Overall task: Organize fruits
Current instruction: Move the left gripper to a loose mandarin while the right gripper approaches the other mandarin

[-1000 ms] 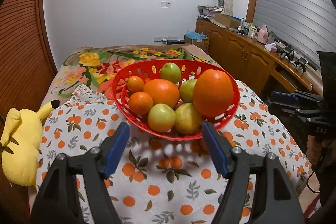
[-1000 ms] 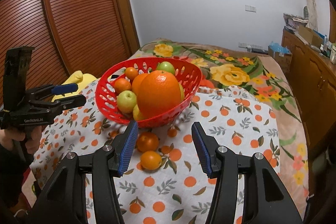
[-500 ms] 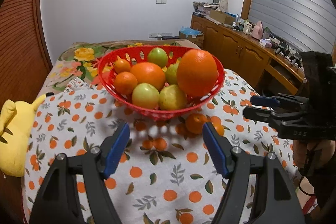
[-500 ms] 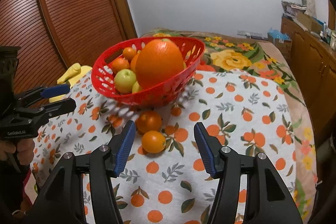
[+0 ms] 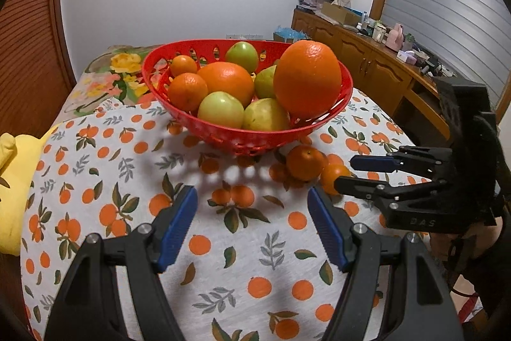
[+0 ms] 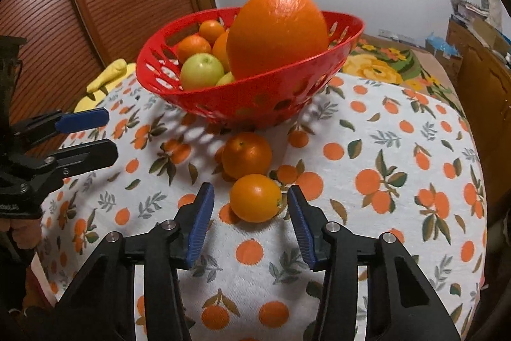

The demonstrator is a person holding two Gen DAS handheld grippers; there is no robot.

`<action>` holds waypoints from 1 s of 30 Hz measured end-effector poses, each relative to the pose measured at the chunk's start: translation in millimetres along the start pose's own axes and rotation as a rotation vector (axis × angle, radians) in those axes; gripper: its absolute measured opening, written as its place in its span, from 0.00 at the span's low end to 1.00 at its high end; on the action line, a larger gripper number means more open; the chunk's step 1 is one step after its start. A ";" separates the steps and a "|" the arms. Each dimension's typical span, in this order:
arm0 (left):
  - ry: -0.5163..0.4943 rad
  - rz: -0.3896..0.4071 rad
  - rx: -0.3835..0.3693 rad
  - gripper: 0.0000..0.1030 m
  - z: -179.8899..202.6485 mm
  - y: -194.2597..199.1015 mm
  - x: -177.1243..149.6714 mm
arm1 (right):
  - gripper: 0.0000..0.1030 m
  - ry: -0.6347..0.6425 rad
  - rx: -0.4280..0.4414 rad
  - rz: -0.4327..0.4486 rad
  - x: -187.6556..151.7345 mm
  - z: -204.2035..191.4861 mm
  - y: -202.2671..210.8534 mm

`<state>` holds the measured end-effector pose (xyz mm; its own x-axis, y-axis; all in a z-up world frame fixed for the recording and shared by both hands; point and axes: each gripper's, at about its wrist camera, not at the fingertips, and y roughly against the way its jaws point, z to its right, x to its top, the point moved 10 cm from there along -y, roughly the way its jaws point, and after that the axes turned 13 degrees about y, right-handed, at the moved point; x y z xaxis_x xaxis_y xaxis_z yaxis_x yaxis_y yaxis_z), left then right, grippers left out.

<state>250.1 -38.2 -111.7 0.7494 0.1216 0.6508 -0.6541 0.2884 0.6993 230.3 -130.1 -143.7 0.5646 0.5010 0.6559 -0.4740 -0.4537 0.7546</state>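
- Right wrist view showed the right hand-held gripper (image 6: pixel 249 206) with its jaws closing around the near tangerine (image 6: pixel 255 197), which sat on the cloth (image 6: pixel 399 155) between the blue pads (image 6: pixel 202 214); a gap showed on the left side, and the right pad looked at or near the skin, so no firm grip yet.
- A second tangerine (image 6: pixel 246 154) lay touching or just behind the first, between it and the red basket (image 6: pixel 242 99). A push forward during closing could have nudged it away under the basket rim.
- Round fruit on soft cloth could roll: if one pad met the tangerine first, it might have squirted sideways out of the jaws, or toward the surface's edge.
- Squeezing too hard was a risk as well, since a small tangerine is soft and could bruise or split.
- The basket was already piled high, with a big orange (image 6: pixel 278 32) perched at the near rim over green fruit (image 6: pixel 202 71) and smaller oranges. Dropping another fruit on the heap might have knocked the big orange over the rim.
- Left wrist view showed the left hand-held gripper (image 5: pixel 252 222) open and empty, over bare cloth in front of the basket, with the right tool (image 5: pixel 415 181) just to its side. Both working in so tight a space could have led to a bump that jarred the grasp.
- The cloth seemed loose; a dragging fingertip might have snagged it and shifted the basket.
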 end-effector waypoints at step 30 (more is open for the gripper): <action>-0.041 -0.093 -0.067 0.59 43.3 -47.4 -13.4 | 0.36 -0.058 -0.025 0.042 -16.8 42.9 35.4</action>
<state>266.7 -94.6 -140.7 0.8009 0.0531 0.5965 -0.5726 0.3597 0.7367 233.0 -186.2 -128.8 0.5818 0.4381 0.6853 -0.5145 -0.4543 0.7273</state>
